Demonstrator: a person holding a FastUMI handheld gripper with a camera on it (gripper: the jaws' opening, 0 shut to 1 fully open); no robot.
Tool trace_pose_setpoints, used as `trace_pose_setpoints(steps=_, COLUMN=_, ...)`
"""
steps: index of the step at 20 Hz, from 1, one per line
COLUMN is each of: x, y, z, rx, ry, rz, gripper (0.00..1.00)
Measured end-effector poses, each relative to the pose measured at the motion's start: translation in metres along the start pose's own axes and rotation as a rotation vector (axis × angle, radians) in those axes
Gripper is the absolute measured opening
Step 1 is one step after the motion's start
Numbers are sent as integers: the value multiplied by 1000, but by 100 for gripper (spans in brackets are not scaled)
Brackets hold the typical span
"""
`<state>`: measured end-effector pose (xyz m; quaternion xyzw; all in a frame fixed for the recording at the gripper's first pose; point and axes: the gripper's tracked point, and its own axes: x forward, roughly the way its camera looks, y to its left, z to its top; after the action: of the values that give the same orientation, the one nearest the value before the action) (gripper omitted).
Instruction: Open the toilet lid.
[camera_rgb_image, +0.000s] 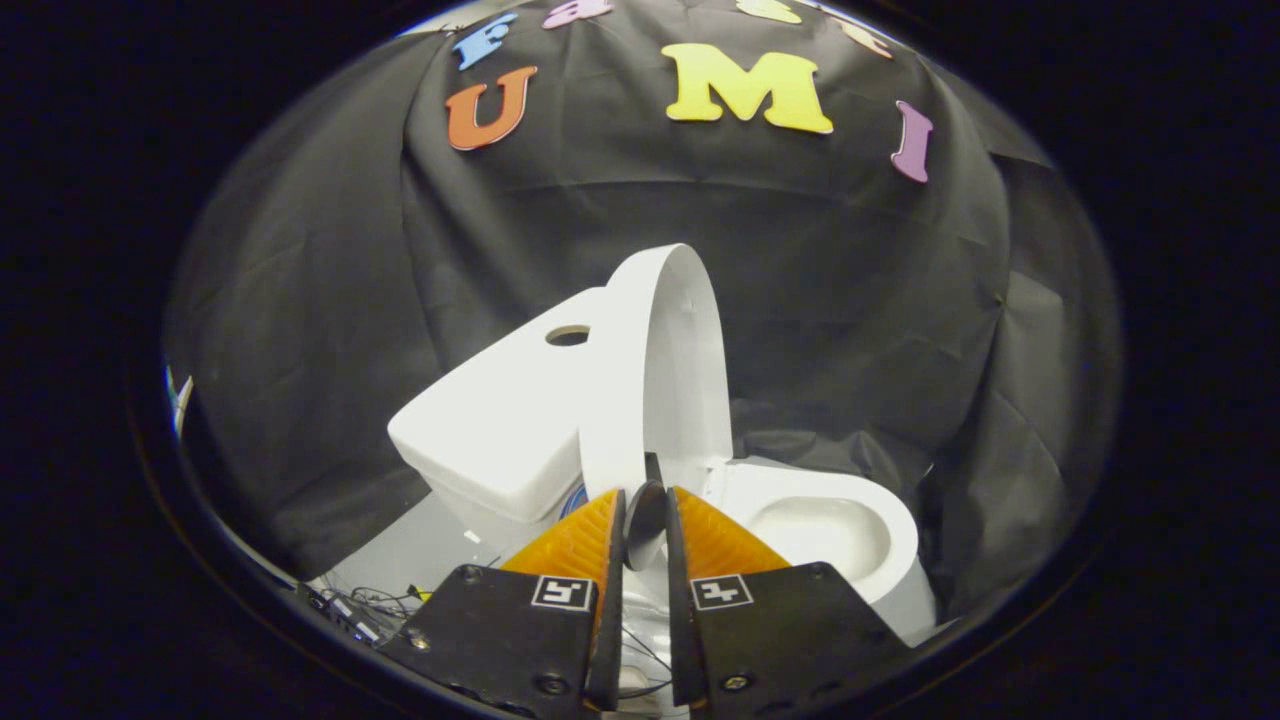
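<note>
Black cloth hangs all around the back of the booth, and in front of it sits a small white toilet (830, 520) on a pale floor, with some loose wires (375, 605) trailing near the gripper's side.

So the lid (650, 380) is already standing up, pretty much vertical and leaning back against the tank (500, 420), which has a round hole on top. The bowl is open and visible just ahead and off to one side of the fingers. Task looks basically done to me, or very close.

Handling-wise, my guess: it's a thin, rigid plastic shell, light, glossy and probably slippery, turning on a hinge at the back. Thin edge is the obvious place to pinch, low on the rim or at the front lip, since the broad faces give nothing to grab. It won't flex much, but I'd bet it drops back down if it isn't past its balance point when let go.

The gripper (645, 515) has its fingers nearly closed, just a narrow gap left. There's a dark rounded piece sitting in that gap right at the tips, in line with the bottom edge of the lid. It looks like both fingers are pinching it, but I can't tell for sure whether that's actually the lid's edge or some hinge bit, or whether they're really pressing.
</note>
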<state>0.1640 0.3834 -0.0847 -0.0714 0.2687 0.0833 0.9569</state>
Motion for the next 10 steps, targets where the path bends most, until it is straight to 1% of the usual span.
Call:
trace_pose_setpoints(steps=8, x=1, y=5, z=0, rx=-66, ry=-6, rz=-61, gripper=23)
trace_pose_setpoints(steps=10, x=0, y=3, z=0, rx=-55, ry=2, rz=-67, gripper=23)
